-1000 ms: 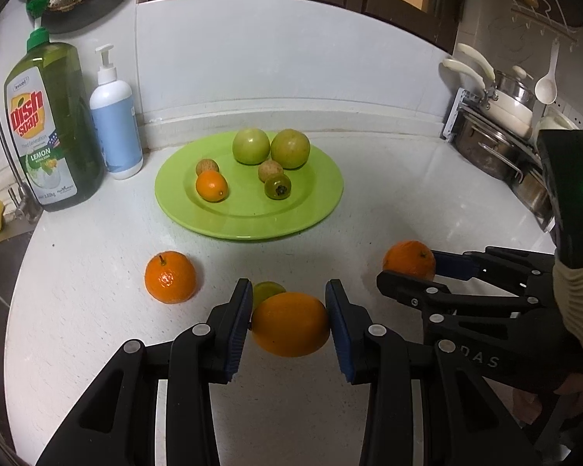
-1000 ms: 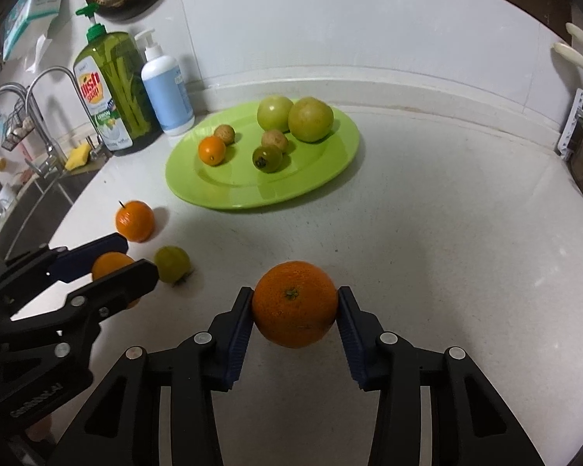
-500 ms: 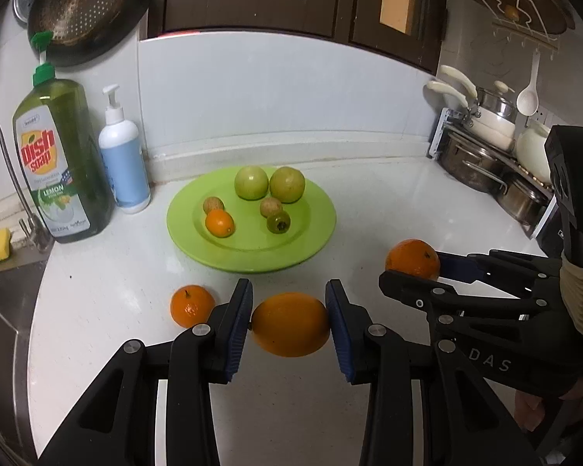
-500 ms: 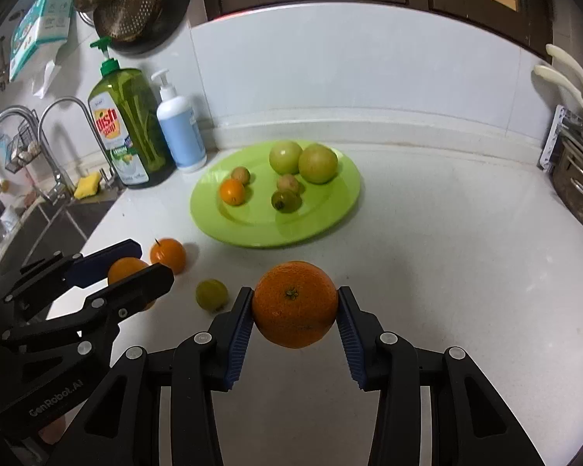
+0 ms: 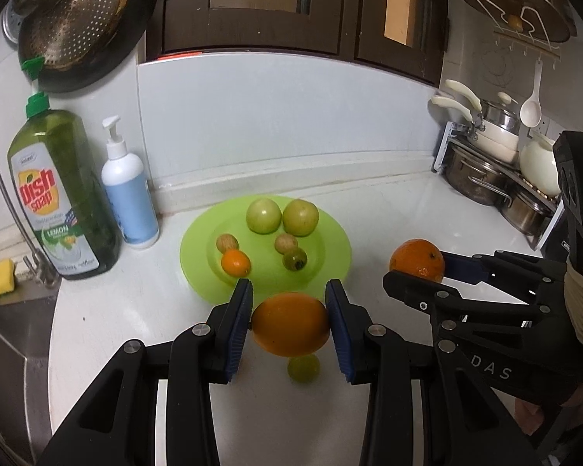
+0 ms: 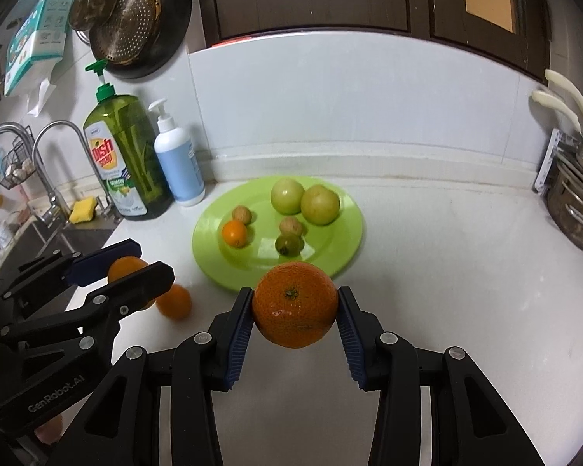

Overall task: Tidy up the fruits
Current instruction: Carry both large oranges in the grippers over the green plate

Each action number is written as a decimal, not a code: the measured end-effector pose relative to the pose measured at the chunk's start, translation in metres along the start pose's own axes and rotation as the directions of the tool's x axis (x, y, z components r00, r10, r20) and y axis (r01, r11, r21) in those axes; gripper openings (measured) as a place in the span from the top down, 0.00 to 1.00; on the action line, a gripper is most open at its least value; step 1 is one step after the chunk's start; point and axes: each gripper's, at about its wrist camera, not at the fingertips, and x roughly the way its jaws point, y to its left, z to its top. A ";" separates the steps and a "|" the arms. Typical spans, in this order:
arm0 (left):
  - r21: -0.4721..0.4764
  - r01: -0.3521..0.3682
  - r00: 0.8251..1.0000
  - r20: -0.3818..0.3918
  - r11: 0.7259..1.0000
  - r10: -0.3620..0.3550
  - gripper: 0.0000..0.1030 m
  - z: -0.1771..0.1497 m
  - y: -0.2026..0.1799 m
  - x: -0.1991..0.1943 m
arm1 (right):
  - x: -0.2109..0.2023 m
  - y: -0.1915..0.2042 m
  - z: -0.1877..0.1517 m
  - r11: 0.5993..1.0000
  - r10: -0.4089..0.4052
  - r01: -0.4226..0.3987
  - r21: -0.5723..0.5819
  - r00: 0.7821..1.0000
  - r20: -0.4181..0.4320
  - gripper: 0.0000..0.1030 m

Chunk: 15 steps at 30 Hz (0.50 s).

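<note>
Currently left gripper (image 5: 289, 324) clamps smooth orange (image 5: 290, 328), right gripper (image 6: 294, 320) clamps dimpled orange (image 6: 294, 305), both near green plate (image 5: 330, 268). Small green fruit (image 5: 302, 367) only in left view; loose tangerine (image 6: 173, 301) only in right.

1. Green dish soap bottle (image 5: 64, 194): label reads "Dish soap" in red on yellow; a green band lower down reads "LEMON"; the small print above and below is illegible; the same bottle in the right wrist view (image 6: 126, 161) shows "Dish soap" again.
2. Right gripper (image 5: 416, 272), seen from the left wrist view: white letters "DAS" on its black body; anything before them is hidden.
3. Left gripper (image 6: 124, 272), seen from the right wrist view: "GenRobot.AI" printed on its black body.
4. Blue-and-white pump bottle (image 5: 130, 194): no legible text.
</note>
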 end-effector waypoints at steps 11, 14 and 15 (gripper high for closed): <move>0.017 0.000 1.000 0.007 1.000 0.000 0.63 0.030 0.010 0.028 | 0.022 -0.005 0.030 1.000 -0.005 0.005 -0.005 0.999 0.032 0.58; 0.021 0.000 1.000 0.001 1.000 0.000 0.63 0.038 0.013 0.039 | 0.033 -0.008 0.038 1.000 -0.002 0.002 -0.008 0.999 0.039 0.58; 0.024 0.000 1.000 -0.001 1.000 0.000 0.63 0.041 0.015 0.044 | 0.037 -0.009 0.041 1.000 -0.002 0.003 -0.009 0.999 0.038 0.58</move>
